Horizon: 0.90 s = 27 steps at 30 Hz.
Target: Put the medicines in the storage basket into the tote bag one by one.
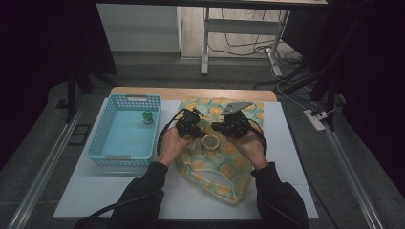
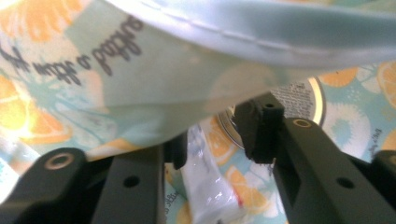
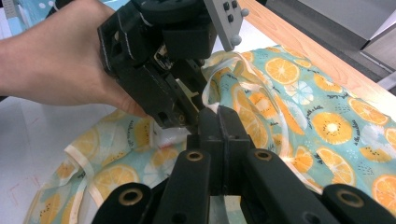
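One green jar [image 1: 147,117] sat in the basket [image 1: 108,125]; beside it, the left gripper [image 1: 193,125] gaped and the right gripper [image 1: 228,127] pinched the bag [image 1: 224,164], a can [image 1: 210,141] still to go, I guess.

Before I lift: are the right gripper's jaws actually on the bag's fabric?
Touching. In the right gripper view the right gripper has its jaws closed together on a raised fold of the orange-print bag.

Soft printed cloth, smooth and faintly sheeny, is being shown by the orange-patterned bag [image 1: 224,167] at frame centre. Perforated glossy plastic is being shown by the blue basket [image 1: 111,114] at left. Matt black plastic is being presented by the left hand-held gripper [image 2: 215,135]. A wood edge is being shown by the white-covered worktop [image 1: 191,93].
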Motion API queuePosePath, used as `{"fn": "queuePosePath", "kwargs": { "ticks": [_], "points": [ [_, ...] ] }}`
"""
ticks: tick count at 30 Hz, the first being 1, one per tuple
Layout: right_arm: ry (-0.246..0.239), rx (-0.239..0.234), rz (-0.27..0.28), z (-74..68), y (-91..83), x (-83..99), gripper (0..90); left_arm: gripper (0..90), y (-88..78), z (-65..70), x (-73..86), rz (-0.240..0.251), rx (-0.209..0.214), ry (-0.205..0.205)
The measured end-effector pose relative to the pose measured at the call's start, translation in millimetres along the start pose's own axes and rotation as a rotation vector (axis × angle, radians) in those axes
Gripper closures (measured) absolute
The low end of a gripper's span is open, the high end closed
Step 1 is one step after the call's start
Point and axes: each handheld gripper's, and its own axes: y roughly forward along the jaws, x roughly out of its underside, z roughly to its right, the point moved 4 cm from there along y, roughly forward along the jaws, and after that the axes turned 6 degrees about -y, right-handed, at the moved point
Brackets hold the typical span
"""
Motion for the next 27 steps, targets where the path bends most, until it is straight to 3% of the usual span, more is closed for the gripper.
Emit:
{"fn": "queuePosePath", "kwargs": {
  "ticks": [14, 23, 27],
  "points": [
    [0.0, 0.002, 0.006, 0.5, -1.8, -0.6, 90.0, 37.6, -28.1, 4.6, 16.7, 0.036, 0.08, 0.057],
    [0.001, -0.001, 0.003, 0.2, -0.9, -0.2, 90.0, 23.6, -53.6, -3.8, 28.4, 0.086, 0.117, 0.036],
    [-0.001, 0.0, 0.004, 0.1, -1.3, -0.5, 90.0, 19.7, -65.5, -12.2, 33.5, 0.095, 0.098, 0.027]
  ]
}}
